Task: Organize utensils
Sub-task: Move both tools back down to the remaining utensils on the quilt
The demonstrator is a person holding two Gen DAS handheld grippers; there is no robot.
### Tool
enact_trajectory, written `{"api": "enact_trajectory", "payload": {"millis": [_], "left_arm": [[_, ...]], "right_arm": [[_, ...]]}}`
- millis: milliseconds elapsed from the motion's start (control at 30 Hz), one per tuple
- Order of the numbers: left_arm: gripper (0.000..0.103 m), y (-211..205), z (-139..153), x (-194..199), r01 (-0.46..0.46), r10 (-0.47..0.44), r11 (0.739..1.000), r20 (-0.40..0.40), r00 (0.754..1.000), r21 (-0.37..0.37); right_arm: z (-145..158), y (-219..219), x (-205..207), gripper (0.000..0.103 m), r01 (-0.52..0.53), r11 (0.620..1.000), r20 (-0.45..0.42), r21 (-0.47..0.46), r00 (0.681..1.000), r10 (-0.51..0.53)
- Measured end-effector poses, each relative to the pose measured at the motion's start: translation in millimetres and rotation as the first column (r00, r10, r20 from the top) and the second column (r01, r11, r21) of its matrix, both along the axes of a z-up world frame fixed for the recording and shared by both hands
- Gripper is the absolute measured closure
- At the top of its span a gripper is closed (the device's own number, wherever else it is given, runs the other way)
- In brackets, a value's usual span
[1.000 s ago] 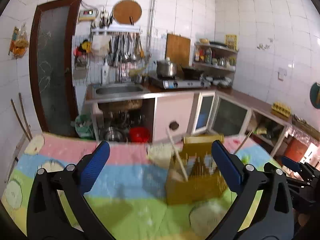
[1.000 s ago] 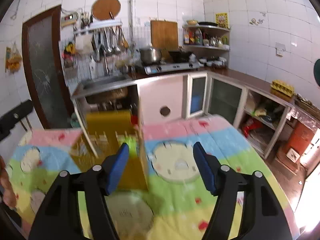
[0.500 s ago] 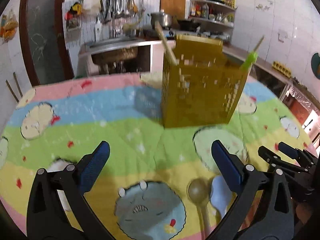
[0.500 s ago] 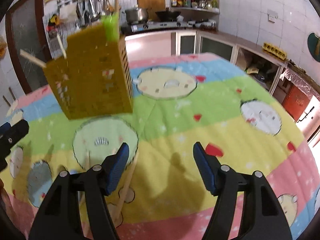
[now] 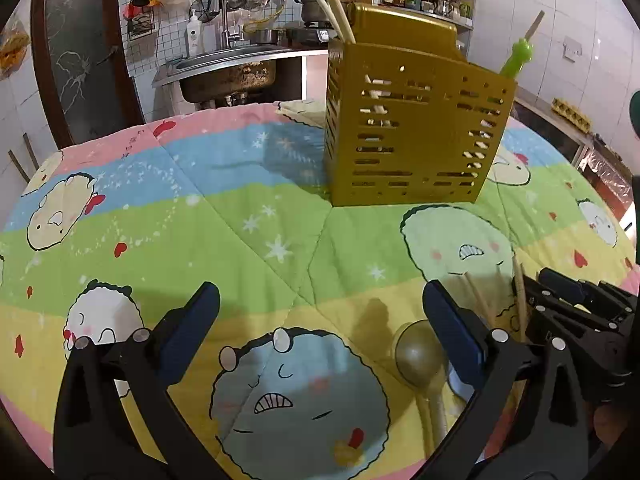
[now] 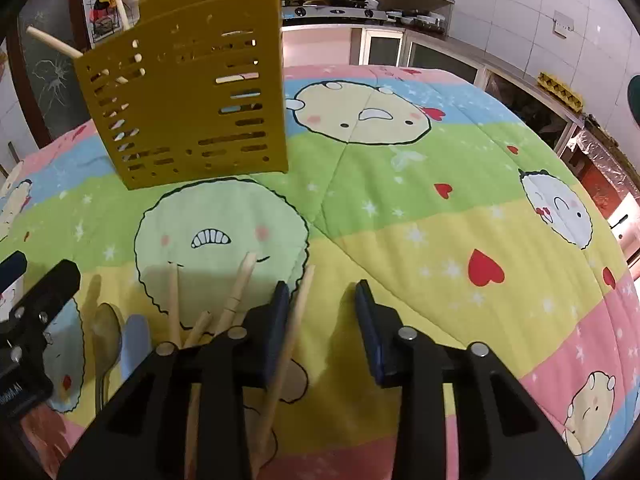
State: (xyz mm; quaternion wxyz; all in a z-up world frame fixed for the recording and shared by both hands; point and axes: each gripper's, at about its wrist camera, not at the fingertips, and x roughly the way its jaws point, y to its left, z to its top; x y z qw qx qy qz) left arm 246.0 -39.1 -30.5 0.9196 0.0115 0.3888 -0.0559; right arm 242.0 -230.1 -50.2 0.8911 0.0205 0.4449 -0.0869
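On the quilt (image 6: 400,240), my right gripper (image 6: 320,320) has just been narrowing, empty; chopstick (image 6: 294,320) light, stiff, slippery: I grip mid-shaft.

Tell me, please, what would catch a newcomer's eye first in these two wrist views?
First, the tall mustard-yellow slotted plastic utensil holder standing upright on the pastel striped cartoon-print quilt, with pale sticks and a green handle poking from its top. Next, the loose wooden chopsticks fanned on the quilt in front of it, beside a metal spoon. The right gripper, jaws just narrowed, has one chopstick at its left pad, ungripped.
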Motion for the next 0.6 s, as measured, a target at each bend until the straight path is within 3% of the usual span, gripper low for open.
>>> {"api": "enact_trajectory", "payload": {"millis": [67, 133, 600], "left_arm": [[0.005, 0.2, -1.7, 0.7, 0.001, -0.001, 1.0, -0.008, 1.0, -0.004], [0.005, 0.4, -2.8, 1.0, 0.004, -0.005, 1.0, -0.016, 1.0, -0.012], [0.005, -17.1, -15.9, -6.7, 0.046, -0.048, 0.998, -0.089, 0.995, -0.035]], "right_arm": [[-0.2, 5.2, -0.4, 0.086, -0.022, 1.0, 0.005, -0.016, 1.0, 0.022], [0.4, 5.4, -2.3, 0.093, -0.038, 0.999, 0.014, -0.009, 0.999, 0.038], [1.9, -33.6, -16.0, 0.095, -0.03, 0.997, 0.045, 0.067, 0.999, 0.027]]}}
